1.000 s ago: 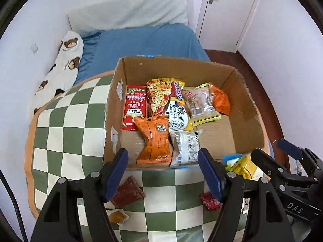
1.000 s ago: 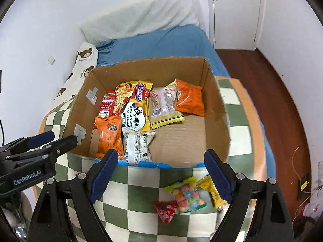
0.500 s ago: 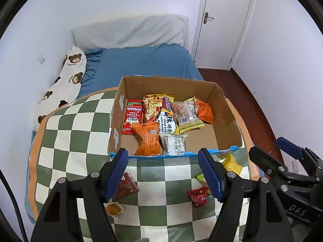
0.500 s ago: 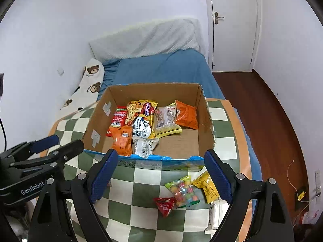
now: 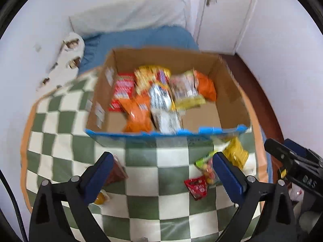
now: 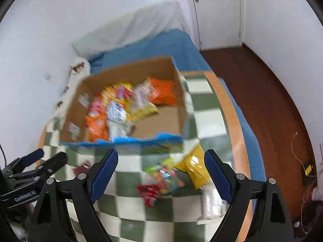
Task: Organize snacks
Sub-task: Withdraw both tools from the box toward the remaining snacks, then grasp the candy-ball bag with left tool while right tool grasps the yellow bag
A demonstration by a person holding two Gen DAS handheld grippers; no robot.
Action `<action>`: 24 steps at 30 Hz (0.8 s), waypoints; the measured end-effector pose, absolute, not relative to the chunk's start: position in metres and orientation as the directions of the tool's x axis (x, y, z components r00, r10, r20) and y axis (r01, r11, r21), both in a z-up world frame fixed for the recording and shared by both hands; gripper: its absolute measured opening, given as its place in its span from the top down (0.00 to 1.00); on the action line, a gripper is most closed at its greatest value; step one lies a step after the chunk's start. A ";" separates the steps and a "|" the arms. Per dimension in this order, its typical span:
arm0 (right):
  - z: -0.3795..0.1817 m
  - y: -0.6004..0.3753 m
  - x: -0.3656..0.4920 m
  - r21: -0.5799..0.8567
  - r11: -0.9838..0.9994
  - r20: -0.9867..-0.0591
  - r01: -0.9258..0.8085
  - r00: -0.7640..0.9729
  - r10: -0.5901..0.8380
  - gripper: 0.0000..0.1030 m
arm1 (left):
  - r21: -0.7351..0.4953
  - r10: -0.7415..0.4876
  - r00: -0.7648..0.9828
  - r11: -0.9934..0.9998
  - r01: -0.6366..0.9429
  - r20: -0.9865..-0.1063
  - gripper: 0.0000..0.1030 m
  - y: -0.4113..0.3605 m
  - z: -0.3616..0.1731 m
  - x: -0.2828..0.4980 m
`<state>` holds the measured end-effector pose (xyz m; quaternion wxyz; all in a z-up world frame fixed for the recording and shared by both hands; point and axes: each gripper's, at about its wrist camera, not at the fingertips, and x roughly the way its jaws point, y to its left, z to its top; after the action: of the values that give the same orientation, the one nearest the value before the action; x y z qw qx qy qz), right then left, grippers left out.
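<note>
An open cardboard box (image 5: 161, 58) (image 6: 131, 72) with a blue front rim holds several snack packets. On the green checkered cloth (image 5: 141, 181) in front of it lie a red packet (image 5: 196, 187) (image 6: 148, 191), a colourful candy bag (image 5: 205, 164) (image 6: 163, 173), a yellow packet (image 5: 235, 153) (image 6: 194, 167) and a brown packet (image 5: 116, 173) (image 6: 80, 168). My left gripper (image 5: 161, 159) hovers over the cloth, its jaws opening wide with nothing gripped. The right gripper (image 6: 161, 155) stands open above the candy bag and the red packet, holding nothing. Both views are blurred.
A small orange piece (image 5: 100, 198) lies by the left finger. A pale clear packet (image 6: 212, 203) sits near the cloth's right edge. Behind the box are a blue bed (image 5: 141, 38), a bear-print pillow (image 5: 68, 60) and a white door (image 5: 222, 14). Wooden floor (image 6: 272, 111) is on the right.
Both grippers drew back from the box, then came down closer to the loose packets. The left jaws have spread much wider. The right view has tilted and swung rightward.
</note>
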<state>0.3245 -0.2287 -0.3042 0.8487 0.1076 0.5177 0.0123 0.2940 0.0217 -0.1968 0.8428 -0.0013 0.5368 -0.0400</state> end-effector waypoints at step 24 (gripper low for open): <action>-0.479 -0.345 0.343 0.216 0.953 -0.969 0.214 0.167 0.182 0.41 | -0.198 -0.202 -0.068 0.978 -0.068 -0.977 0.27 -0.102 -0.381 0.322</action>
<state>0.3434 -0.3447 -0.4794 0.7483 0.1534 0.6453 -0.0107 0.3222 -0.1016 -0.3810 0.6763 -0.0927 0.7290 -0.0496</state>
